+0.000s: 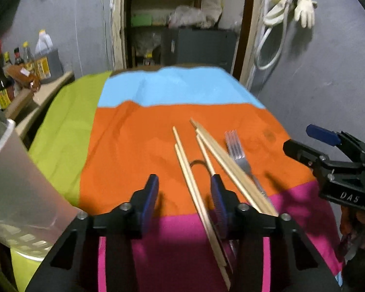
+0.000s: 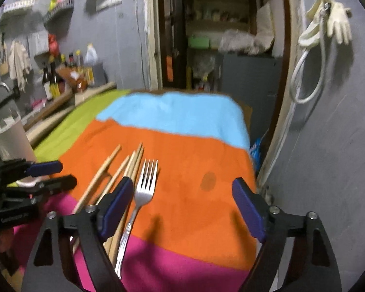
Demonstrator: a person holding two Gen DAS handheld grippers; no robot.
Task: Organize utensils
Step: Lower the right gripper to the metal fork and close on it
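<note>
Several wooden chopsticks (image 1: 221, 157) (image 2: 102, 172) and a metal fork (image 1: 238, 153) (image 2: 144, 189) lie side by side on the orange band of a striped cloth (image 1: 133, 146) (image 2: 202, 150). My left gripper (image 1: 185, 189) (image 2: 53, 175) hovers open over the chopsticks. One pair runs between its blue pads (image 1: 217, 194), close to the right one, with no pad pressing on it. My right gripper (image 2: 182, 206) (image 1: 311, 143) stands wide open, and the fork lies just inside its left pad (image 2: 116, 204). A thin metal loop (image 1: 199, 163) shows under the chopsticks.
A white slotted container (image 1: 17, 182) (image 2: 9, 141) stands at the table's left edge. Sauce bottles (image 1: 2, 82) (image 2: 53, 77) line a counter on the left. Behind the table is a doorway with shelves (image 1: 182, 24); gloves and a hose (image 1: 292, 7) hang on the right wall.
</note>
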